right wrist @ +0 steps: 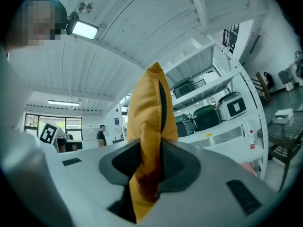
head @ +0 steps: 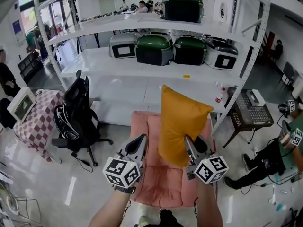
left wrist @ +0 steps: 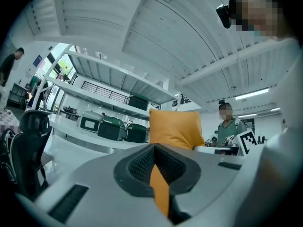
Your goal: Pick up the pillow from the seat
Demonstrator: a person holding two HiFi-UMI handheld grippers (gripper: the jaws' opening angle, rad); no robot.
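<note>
An orange pillow hangs upright above the pink seat, lifted off it. My right gripper is shut on the pillow's lower right edge; in the right gripper view the fabric is pinched between the jaws of the right gripper and rises above them. My left gripper stands to the left of the pillow, apart from it, with its jaws together. In the left gripper view the pillow shows beyond the left gripper, and a thin orange strip shows in the slit between the jaws.
White metal shelving with green and white cases stands behind the seat. A black office chair and a checkered table are at the left. A dark side table and a seated person are at the right.
</note>
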